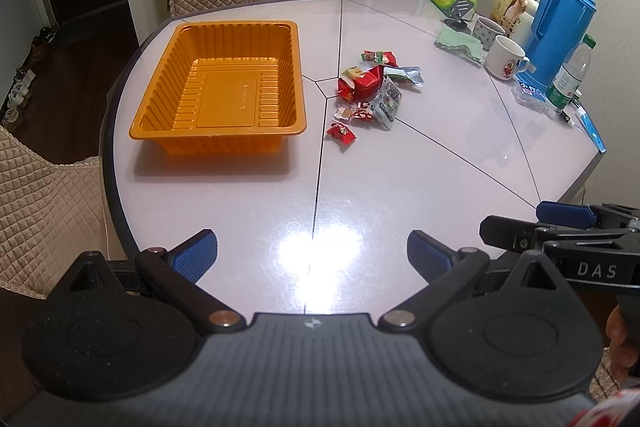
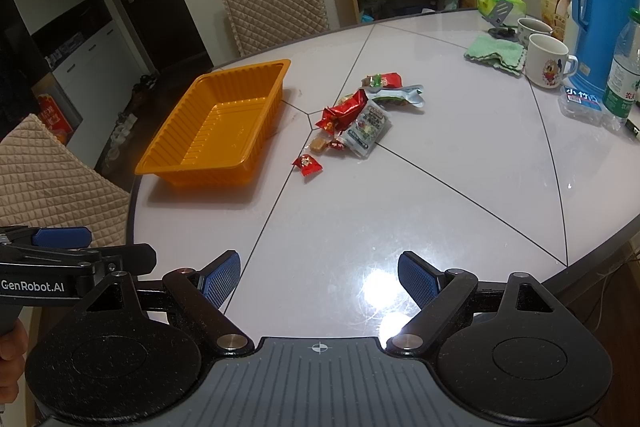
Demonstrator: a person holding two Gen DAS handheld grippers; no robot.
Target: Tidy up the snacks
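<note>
Both grippers hover over the near edge of the pale table [image 1: 400, 179], the left gripper [image 1: 312, 255] and the right gripper [image 2: 319, 277] each with fingers spread and holding nothing. "DAS" and "GenRobot.AI" read on their bodies. The snacks [image 1: 370, 89] lie heaped mid-table, just beside the bare orange tray [image 1: 224, 87].

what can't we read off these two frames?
- Snack pile: count unclear in both views; wrappers overlap.
- Green bottle: cut by the right wrist frame edge.
- Box: partly behind the flask, left wrist view.
- Small wrapper print: too small.
</note>
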